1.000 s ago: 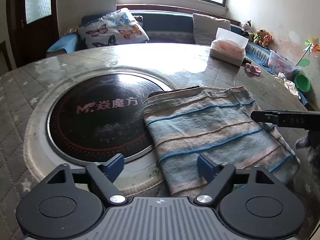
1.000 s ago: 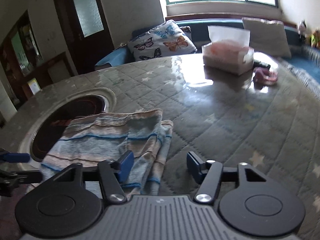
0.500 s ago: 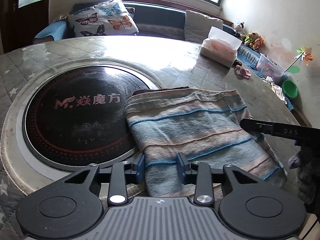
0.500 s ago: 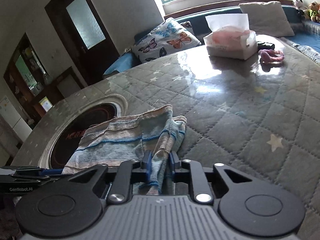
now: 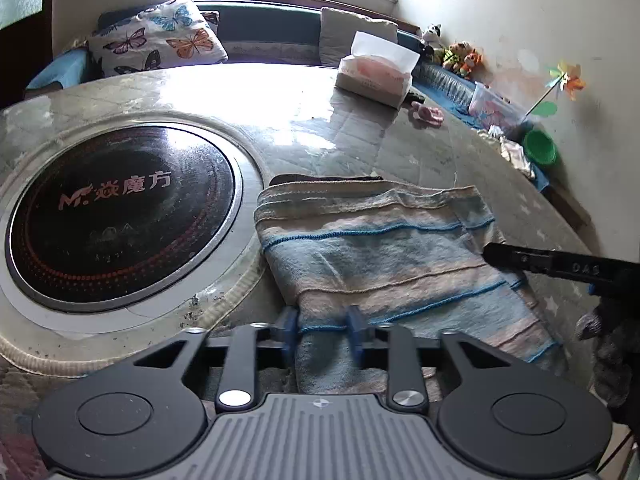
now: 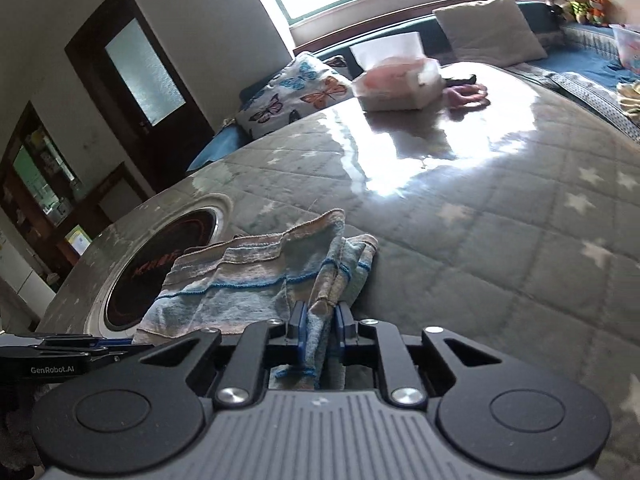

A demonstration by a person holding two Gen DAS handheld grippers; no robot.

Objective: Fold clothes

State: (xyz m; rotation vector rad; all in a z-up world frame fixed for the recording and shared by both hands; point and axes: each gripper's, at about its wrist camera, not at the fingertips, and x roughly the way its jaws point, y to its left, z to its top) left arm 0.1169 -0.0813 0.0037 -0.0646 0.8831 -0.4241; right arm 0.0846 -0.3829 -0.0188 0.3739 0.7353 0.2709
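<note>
— Claws? 
— Left gripper (image 5: 322, 330) clamps the striped towel's (image 5: 384, 256) near edge; right gripper (image 6: 319, 330) pinches its bunched right corner.
— Towel location? 
— On the quilted table (image 6: 500, 216), right of the induction hob (image 5: 120, 216).

A round black induction cooktop (image 5: 120, 216) sits at left in the counter (image 5: 360, 148); a tissue box (image 5: 374, 76), butterfly pillow (image 5: 156, 40) and green bowl (image 5: 540, 147) lie beyond.
</note>
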